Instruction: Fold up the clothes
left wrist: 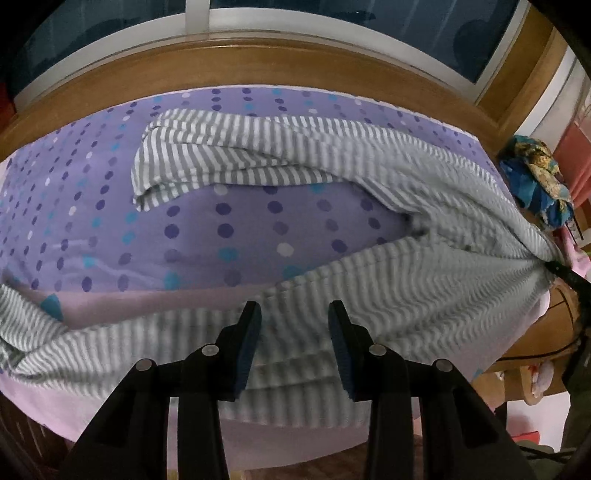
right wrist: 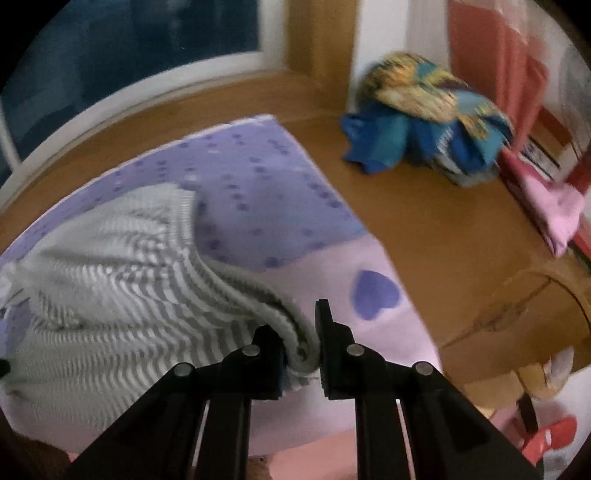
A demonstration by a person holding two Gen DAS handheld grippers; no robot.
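Note:
A grey-and-white striped garment (left wrist: 295,155) lies spread over a purple dotted sheet (left wrist: 229,225) on the bed. My left gripper (left wrist: 293,314) hovers over the garment's near hem, open, with cloth showing flat below the gap and not pinched. In the right wrist view the striped garment (right wrist: 110,280) is drawn into a bunched ridge. My right gripper (right wrist: 299,332) is shut on the end of that ridge. From the left wrist view the right gripper (left wrist: 565,275) shows at the far right, with the cloth pulled taut toward it.
A wooden ledge (right wrist: 424,221) runs round the bed below a dark window (left wrist: 332,22). On it lie a crumpled blue and yellow cloth (right wrist: 424,114), a pink cloth (right wrist: 554,210) and a cardboard box (right wrist: 535,314). The sheet's pink border (right wrist: 369,266) carries a purple heart.

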